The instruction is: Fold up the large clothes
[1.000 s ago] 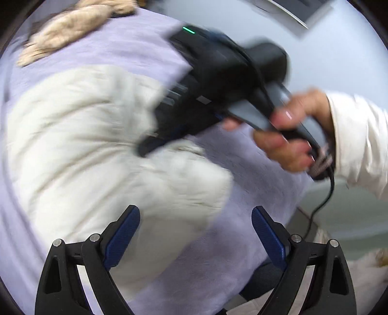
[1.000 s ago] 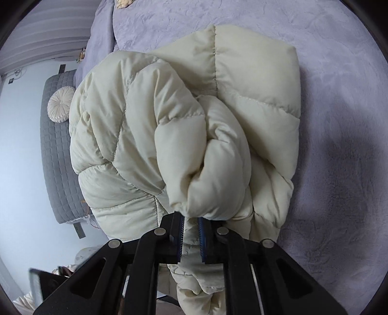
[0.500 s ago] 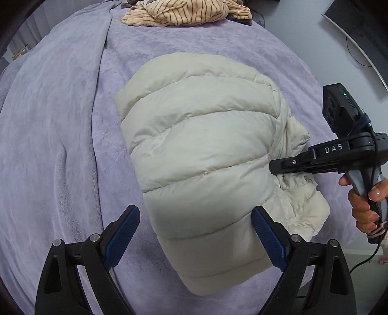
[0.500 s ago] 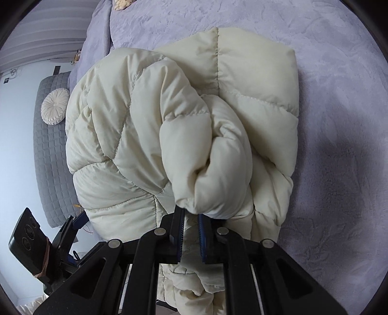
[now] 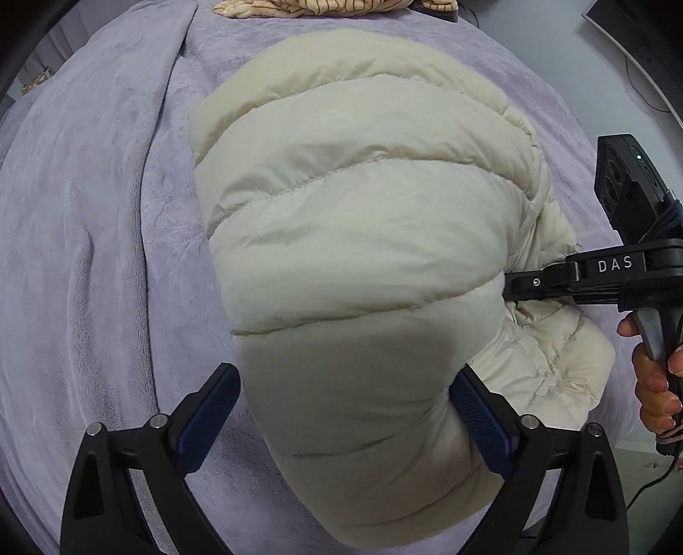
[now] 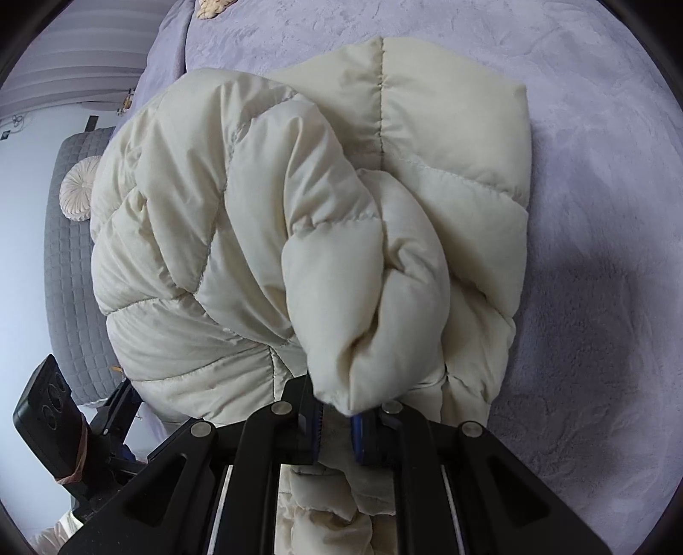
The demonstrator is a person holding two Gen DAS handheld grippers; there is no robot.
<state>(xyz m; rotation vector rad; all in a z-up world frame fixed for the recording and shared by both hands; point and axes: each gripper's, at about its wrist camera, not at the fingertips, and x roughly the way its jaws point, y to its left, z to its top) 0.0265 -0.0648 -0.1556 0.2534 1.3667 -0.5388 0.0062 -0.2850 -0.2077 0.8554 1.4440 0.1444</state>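
A cream puffer jacket lies bundled on a lilac blanket. My left gripper is open, its blue pads on either side of the jacket's near end. My right gripper is shut on a fold of the jacket at its edge. In the left wrist view the right gripper comes in from the right, its tips hidden behind the jacket's bulge. The left gripper's body shows at the lower left of the right wrist view.
A striped beige garment lies at the far end of the bed. A grey quilted bench with a round cushion stands beside the bed. The bed edge runs on the right, by the hand holding the right gripper.
My left gripper has swung from the right-hand device to face the jacket and moved in until its open fingers straddle the near end. The right gripper stays shut on the fold.
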